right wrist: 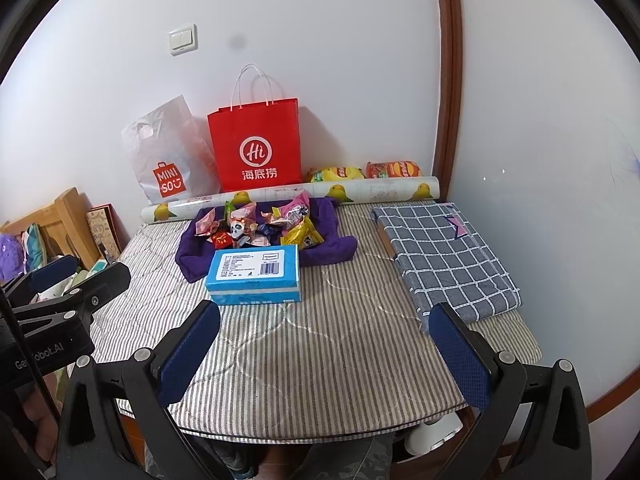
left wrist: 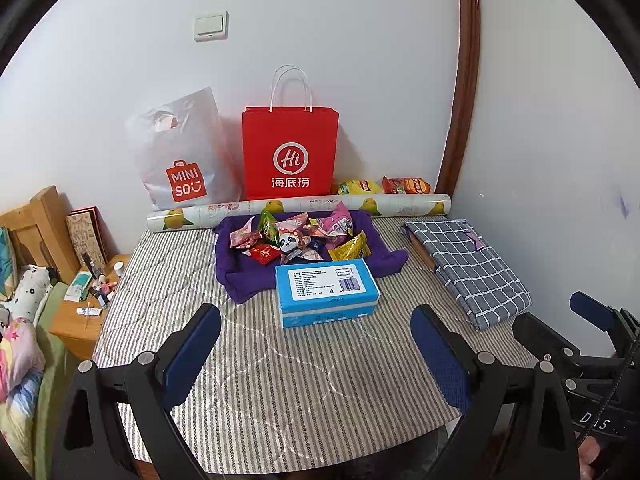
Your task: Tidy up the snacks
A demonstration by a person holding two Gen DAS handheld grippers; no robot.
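Both hand-held grippers, left (left wrist: pixel 316 354) and right (right wrist: pixel 324 354), are being held wide open and empty above the striped quilted bench (right wrist: pixel 320 360). Assorted foil-wrapped snacks (left wrist: pixel 298 236) are being cradled on a purple cloth (left wrist: pixel 240 280), behind a blue rectangular cardboard box (left wrist: pixel 326 290).

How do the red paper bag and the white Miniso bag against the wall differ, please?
The red paper bag stands upright and boxy with white cord handles; the white Miniso bag is soft plastic, leans crumpled and has a punched hand hole. The red paper bag carries a white round logo, the white Miniso bag an orange one. Both stand against the wall behind the patterned roll.
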